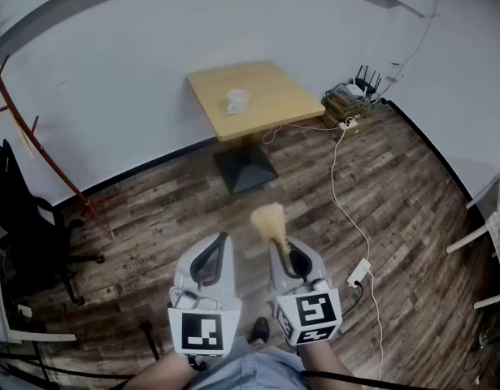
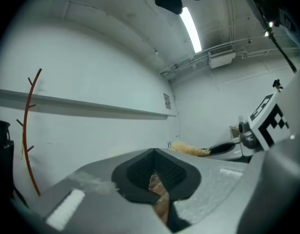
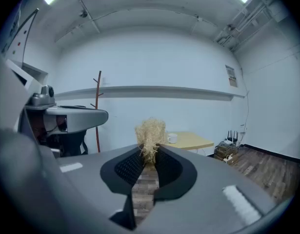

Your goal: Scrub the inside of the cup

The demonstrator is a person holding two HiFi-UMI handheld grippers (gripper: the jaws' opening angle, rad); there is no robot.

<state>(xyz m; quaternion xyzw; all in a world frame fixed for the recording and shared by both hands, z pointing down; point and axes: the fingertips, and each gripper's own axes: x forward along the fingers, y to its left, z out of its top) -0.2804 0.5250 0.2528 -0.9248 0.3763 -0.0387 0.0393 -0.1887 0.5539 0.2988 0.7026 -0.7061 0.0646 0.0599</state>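
1. A white cup stands upright on a small square wooden table, left of the tabletop's middle. The table stands by the white far wall, on one dark pedestal.
2. The cup is well apart from both grippers, with open floor between them. Nothing touches it.
3. The right gripper is clenched on a straw-coloured scrubber. The pads pinch its lower end, and its frayed tuft sticks out past the jaw tips towards the table.
4. The left gripper is just beside the right one, at about the same height. Its jaws are pressed together with nothing between them; only a sliver of floor shows through.
5. Both grippers are held out in front of the person, roughly level, pointing at the table.
6. The floor is dark wood plank. A white cable runs across it from the table's right side towards the person.
7. A black router sits on a low stack in the corner, right of the table.
8. At the left, a reddish coat stand leans along the wall, with a black chair near it.
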